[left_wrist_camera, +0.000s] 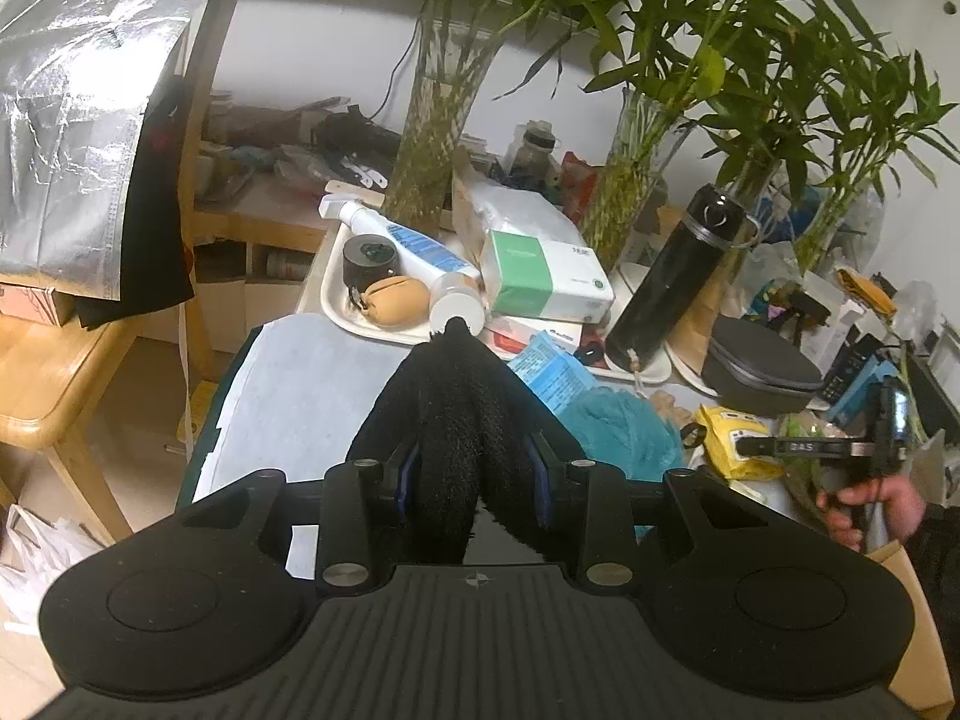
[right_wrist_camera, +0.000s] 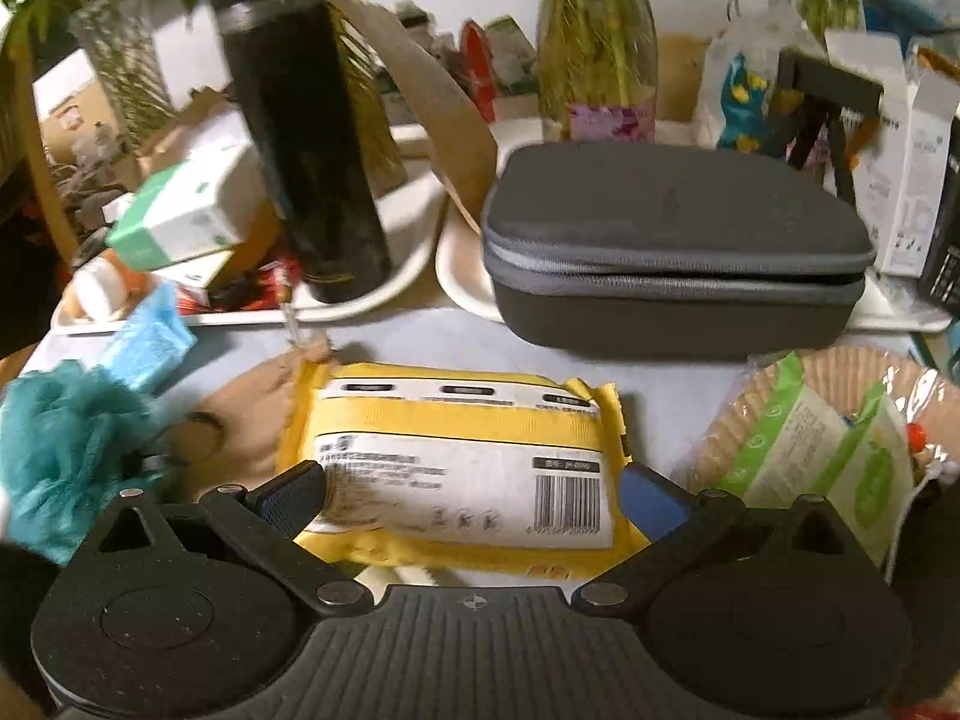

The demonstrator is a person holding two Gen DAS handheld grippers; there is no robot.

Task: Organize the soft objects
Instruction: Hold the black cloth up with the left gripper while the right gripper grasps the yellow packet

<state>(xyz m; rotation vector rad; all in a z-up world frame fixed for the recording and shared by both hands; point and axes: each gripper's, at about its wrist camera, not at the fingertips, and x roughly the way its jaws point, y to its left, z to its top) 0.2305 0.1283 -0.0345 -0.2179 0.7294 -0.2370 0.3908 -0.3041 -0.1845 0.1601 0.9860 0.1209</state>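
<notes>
1. I am holding a black fuzzy cloth clamped in the left hand-held gripper, lifted over the table; it is not yet put down.
2. I am positioning the right hand-held gripper, jaws apart, astride a yellow pack lying on the table; the pads are not pressing it.
3. A teal puff is lying just left of the pack, untouched.
4. I judge sorting barely begun: one item in hand, two waiting.
5. Writing: the pack's label and barcode are showing, but I am finding the text too blurred to read.
</notes>
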